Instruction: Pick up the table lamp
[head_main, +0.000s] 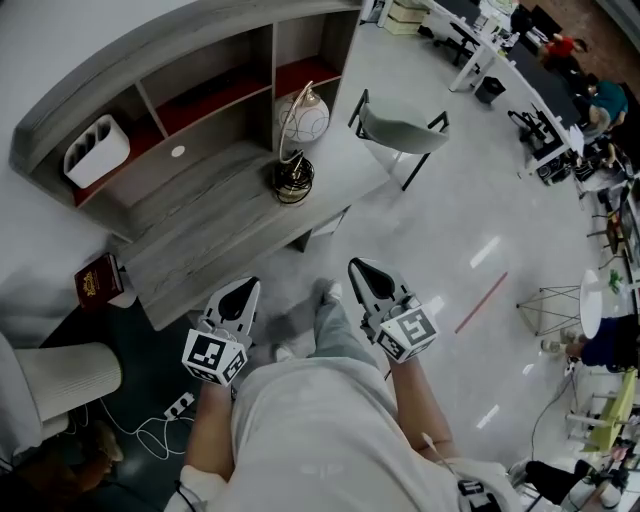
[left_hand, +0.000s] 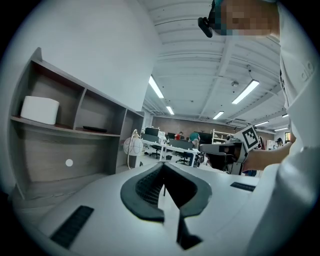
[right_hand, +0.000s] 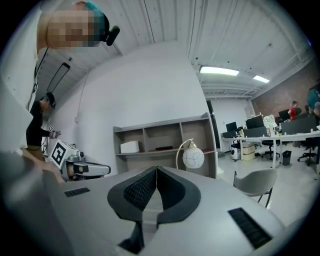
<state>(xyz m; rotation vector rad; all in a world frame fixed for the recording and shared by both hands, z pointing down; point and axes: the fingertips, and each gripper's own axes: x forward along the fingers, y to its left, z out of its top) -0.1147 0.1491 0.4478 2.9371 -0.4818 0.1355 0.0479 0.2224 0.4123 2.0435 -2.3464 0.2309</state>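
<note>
Lamp upright on the desk, not picked up yet

It sits at the desk's right end, close to the shelf along the back edge. It's got a white globe on an arched stem over a dark round base. A white box sits in the shelf's left compartment, and a grey chair is just off the desk's right corner. The left gripper and right gripper are both out past the front edge, over the floor and well apart from the lamp. Jaws are pressed together on both, nothing in them.
</note>
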